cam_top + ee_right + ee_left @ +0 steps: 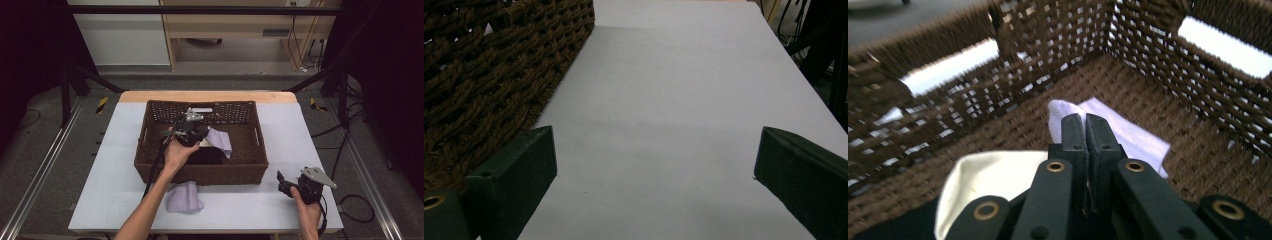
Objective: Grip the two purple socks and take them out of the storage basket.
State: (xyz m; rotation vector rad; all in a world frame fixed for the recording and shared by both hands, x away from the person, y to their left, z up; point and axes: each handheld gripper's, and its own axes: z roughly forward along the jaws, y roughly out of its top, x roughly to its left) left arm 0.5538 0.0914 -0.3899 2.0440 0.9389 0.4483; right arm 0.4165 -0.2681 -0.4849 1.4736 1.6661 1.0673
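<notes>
A brown wicker basket point(200, 173) stands in the middle of the table. My left gripper point(204, 135) reaches into it, and in the left gripper view the gripper point(1085, 121) is shut on a bunched corner of a pale lavender cloth point(1130, 139). The rest of that cloth point(221, 141) drapes onto the basket floor. A second lavender cloth point(184, 197) lies crumpled on the table in front of the basket. My right gripper point(283, 181) hovers low over the table near the basket's front right corner; in its own view the gripper point(656, 167) is open with nothing between the jaws.
Inside the basket a cream cloth point(993, 172) and a dark item point(207, 156) lie beneath my left gripper. The basket's woven wall point(489, 75) is close on the left of my right gripper. Bare white table point(684, 75) stretches ahead of it. Cables and frame legs surround the table.
</notes>
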